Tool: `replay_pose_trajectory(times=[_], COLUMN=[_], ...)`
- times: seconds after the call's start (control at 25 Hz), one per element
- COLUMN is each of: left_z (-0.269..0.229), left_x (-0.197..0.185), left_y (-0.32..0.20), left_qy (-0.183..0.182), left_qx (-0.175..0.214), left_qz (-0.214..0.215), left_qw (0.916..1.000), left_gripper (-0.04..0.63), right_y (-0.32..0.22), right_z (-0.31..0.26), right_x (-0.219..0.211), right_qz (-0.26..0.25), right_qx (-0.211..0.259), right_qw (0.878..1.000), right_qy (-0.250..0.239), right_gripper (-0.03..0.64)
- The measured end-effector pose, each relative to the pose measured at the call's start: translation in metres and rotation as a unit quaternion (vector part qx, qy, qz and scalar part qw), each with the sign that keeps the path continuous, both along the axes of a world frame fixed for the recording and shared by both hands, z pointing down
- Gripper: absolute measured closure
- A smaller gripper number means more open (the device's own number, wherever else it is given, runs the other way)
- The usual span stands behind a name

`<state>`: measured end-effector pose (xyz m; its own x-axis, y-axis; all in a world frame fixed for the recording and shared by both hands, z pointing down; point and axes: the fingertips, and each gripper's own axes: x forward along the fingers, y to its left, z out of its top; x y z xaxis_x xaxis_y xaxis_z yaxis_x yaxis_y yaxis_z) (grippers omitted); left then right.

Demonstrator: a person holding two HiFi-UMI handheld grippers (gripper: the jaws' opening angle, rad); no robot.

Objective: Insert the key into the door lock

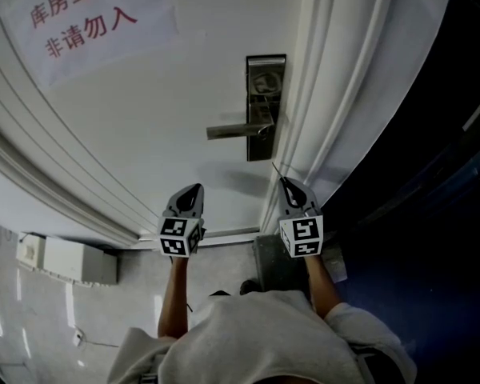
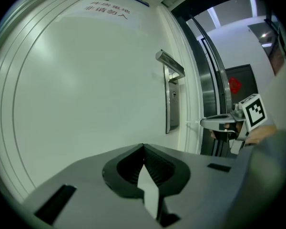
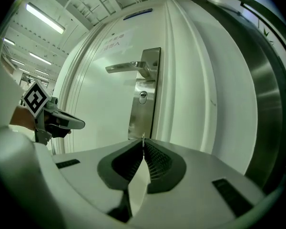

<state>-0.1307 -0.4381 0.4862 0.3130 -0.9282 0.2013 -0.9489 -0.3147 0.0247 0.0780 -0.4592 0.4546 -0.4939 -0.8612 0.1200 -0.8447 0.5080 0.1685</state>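
Observation:
A white door carries a steel lock plate [image 1: 266,106] with a lever handle [image 1: 236,130]. The keyhole [image 3: 143,97] sits below the lever. My right gripper [image 1: 288,184] is shut on a thin key [image 1: 277,169], whose tip [image 3: 143,137] pokes out just past the closed jaws. It hangs below the lock plate, short of the door. My left gripper [image 1: 194,189] is shut with nothing in it, level with the right one and to its left, facing the bare door panel. From the left gripper view, the right gripper [image 2: 219,123] shows to the right of the plate [image 2: 172,104].
A paper notice with red characters [image 1: 88,18] is stuck on the door's upper left. The moulded door frame [image 1: 324,126] runs right of the lock, with a dark opening beyond it. A white box [image 1: 72,261] lies on the floor at left.

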Motion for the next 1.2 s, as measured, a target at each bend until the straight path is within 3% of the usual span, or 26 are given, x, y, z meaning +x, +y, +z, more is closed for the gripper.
replay_pose_trajectory(times=[0.64,1.2], left_z=[0.0,-0.014], left_x=[-0.023,-0.034], left_y=[0.001,-0.003], left_qy=[-0.004,-0.005], left_qx=[-0.005,0.011], left_qz=[0.035,0.046], left_qw=[0.9994,0.9989], left_gripper=[0.578,0.578], right_y=[0.013,-0.001], right_z=[0.009,-0.055], right_x=[-0.023,-0.03], right_qz=[0.033,0.038], right_qx=[-0.011,0.065], right_qw=[0.999,0.996], right_qy=[0.009,0.04], right_gripper=[0.588,0.588])
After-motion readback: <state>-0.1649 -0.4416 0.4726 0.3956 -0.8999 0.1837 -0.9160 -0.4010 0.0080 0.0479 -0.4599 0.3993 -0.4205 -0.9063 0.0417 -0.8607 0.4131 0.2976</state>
